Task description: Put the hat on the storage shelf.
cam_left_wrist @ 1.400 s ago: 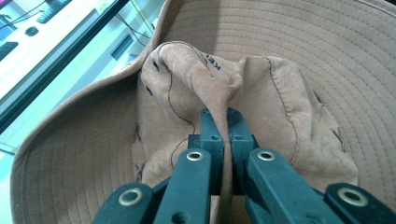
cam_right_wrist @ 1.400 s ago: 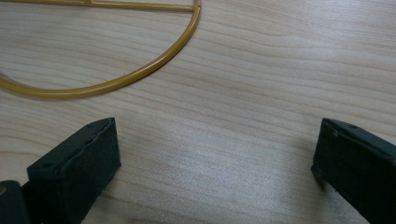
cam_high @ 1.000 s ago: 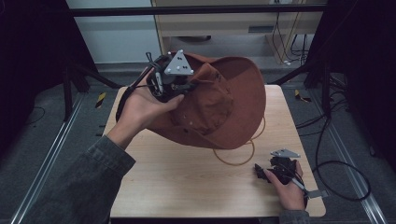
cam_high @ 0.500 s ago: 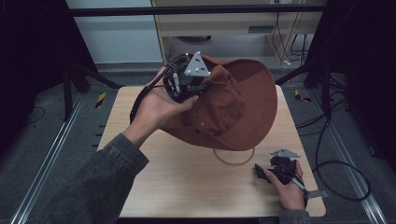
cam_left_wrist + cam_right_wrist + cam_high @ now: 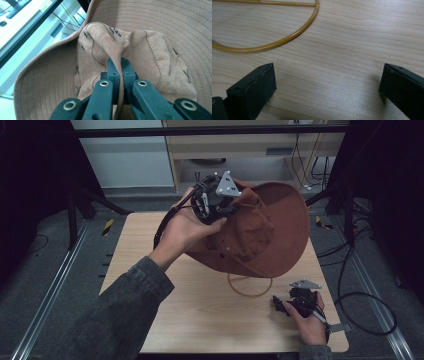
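A brown wide-brimmed hat (image 5: 270, 230) hangs above the middle of the wooden table (image 5: 200, 310), crown turned toward the left hand. My left gripper (image 5: 220, 207) is shut on a pinched fold of the hat's crown (image 5: 112, 45); the fabric runs down between its two black jaws. Under the hat a gold wire ring (image 5: 250, 287), the base of a stand, rests on the table; its curved rod (image 5: 274, 42) lies ahead of my right gripper (image 5: 327, 85). That right gripper (image 5: 292, 302) rests near the table's front right corner, open, with bare wood between its jaws.
A cable (image 5: 365, 300) trails off the table's right edge to the floor. Cabinets and black frame legs (image 5: 75, 205) stand behind the table. The left half of the tabletop is bare wood.
The left hand has carried the hat to the right, and the hat now hangs over the gold ring. The right gripper has stayed put.
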Demonstrator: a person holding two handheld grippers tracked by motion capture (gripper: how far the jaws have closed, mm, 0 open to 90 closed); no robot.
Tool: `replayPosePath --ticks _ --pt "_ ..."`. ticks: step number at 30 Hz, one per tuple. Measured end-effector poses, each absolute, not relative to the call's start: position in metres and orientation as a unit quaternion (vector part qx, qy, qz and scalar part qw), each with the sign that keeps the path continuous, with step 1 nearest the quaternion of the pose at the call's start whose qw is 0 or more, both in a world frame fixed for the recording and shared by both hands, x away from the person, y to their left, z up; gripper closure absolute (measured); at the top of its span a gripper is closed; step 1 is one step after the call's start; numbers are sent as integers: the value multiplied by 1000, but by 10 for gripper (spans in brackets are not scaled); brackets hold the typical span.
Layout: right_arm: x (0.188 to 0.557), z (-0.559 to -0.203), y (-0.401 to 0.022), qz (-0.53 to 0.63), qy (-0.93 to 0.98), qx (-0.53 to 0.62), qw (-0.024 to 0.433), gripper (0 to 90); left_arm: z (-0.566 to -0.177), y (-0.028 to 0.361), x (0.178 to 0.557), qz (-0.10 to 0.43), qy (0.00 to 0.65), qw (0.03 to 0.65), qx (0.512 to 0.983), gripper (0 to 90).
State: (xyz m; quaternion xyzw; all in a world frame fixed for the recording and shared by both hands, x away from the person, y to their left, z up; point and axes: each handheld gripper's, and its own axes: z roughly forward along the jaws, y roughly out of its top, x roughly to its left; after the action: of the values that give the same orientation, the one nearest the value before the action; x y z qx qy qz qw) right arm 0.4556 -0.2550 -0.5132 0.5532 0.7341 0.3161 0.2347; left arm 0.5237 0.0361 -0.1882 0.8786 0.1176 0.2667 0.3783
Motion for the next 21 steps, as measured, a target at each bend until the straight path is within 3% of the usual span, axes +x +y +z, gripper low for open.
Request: replayPosePath --ticks 21 --pt "456 -513 -255 317 735 553 234 7 -196 -15 524 250 83 371 891 887"
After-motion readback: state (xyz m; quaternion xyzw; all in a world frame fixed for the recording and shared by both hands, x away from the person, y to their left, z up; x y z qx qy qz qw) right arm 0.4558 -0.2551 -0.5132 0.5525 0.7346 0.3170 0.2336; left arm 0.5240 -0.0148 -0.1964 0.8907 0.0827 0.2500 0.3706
